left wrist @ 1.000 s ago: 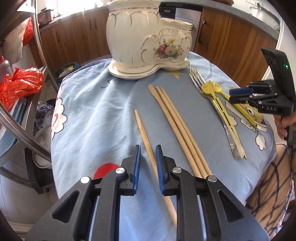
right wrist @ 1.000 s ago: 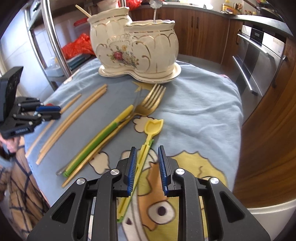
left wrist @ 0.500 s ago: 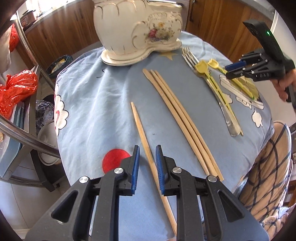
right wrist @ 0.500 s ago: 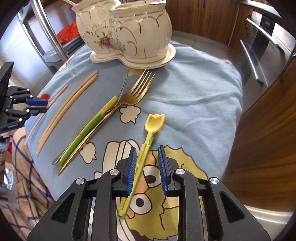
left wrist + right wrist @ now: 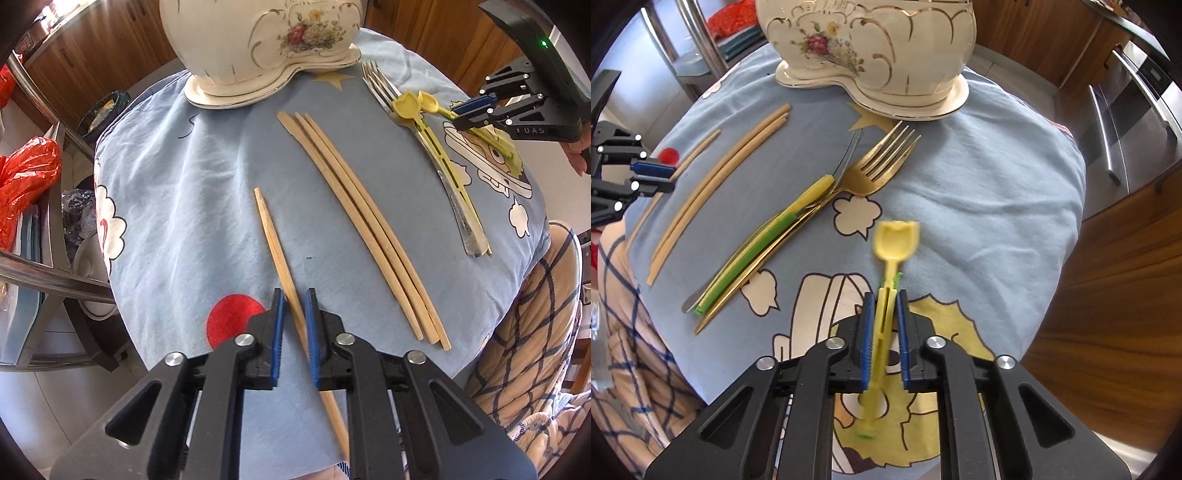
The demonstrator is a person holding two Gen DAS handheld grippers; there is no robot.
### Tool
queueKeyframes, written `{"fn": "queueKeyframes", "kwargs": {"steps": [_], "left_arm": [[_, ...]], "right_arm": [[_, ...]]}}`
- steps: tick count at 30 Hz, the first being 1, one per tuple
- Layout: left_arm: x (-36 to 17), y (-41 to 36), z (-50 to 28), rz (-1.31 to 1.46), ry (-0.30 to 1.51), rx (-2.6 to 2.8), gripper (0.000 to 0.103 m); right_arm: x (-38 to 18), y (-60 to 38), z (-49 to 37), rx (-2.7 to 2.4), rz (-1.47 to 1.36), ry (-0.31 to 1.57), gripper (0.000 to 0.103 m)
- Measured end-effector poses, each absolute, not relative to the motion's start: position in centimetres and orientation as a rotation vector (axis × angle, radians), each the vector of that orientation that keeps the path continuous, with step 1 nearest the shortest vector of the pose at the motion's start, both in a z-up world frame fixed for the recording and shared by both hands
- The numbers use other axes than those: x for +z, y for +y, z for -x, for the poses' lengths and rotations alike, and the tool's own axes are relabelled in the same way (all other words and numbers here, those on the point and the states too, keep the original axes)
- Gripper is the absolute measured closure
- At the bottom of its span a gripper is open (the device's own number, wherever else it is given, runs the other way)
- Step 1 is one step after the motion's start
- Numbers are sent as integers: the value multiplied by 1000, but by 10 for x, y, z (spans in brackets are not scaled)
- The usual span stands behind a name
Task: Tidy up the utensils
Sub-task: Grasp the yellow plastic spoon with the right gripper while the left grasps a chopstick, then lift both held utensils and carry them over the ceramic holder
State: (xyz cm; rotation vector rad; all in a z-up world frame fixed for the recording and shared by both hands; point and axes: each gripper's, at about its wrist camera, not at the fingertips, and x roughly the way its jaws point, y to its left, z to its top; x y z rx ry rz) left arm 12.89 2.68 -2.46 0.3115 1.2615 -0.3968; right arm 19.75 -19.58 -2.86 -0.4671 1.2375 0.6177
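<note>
**Utensils mostly still on the table, two picks in hand**

Right gripper [image 5: 885,325]: jaws closed on the handle of a yellow plastic scoop [image 5: 891,258], head blurred and apparently lifted clear of the blue cartoon cloth [image 5: 979,192]. Left gripper [image 5: 294,325]: jaws narrowed around a single chopstick [image 5: 275,243], a sliver of gap visible on each side; firm grip or mere straddle cannot be told. Chopstick apparently lying flat on the cloth, tip pointing toward the ceramic holder [image 5: 266,48].

Holder at the far edge of the table [image 5: 166,332], on its matching saucer; rim cropped out of both views, so contents unknown.

Still lying out, judging from both views:
- three chopsticks [image 5: 362,229] side by side, just right of the single one
- a gold fork [image 5: 871,166] with a second, silver fork [image 5: 849,151] tucked beside it, tines toward the holder
- a yellow-and-green plastic utensil [image 5: 764,254] resting along the fork handles

Early stage, by the look of it: nothing visibly delivered, most pieces untouched. Remaining: carrying the scoop and the single chopstick to the holder, then the chopstick trio, both forks and the plastic piece.
</note>
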Motion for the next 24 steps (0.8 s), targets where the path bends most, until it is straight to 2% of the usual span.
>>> {"fn": "queueKeyframes", "kwargs": {"steps": [3, 12, 24], "left_arm": [[-24, 33, -129, -281, 1249, -396, 97], [6, 61, -121, -181, 1054, -370, 98], [47, 53, -116, -9, 759, -376, 97]], "right_arm": [[-28, -201, -196, 613, 441, 1218, 93], [-13, -225, -198, 602, 286, 1104, 93], [37, -246, -192, 605, 16, 809, 93]]}}
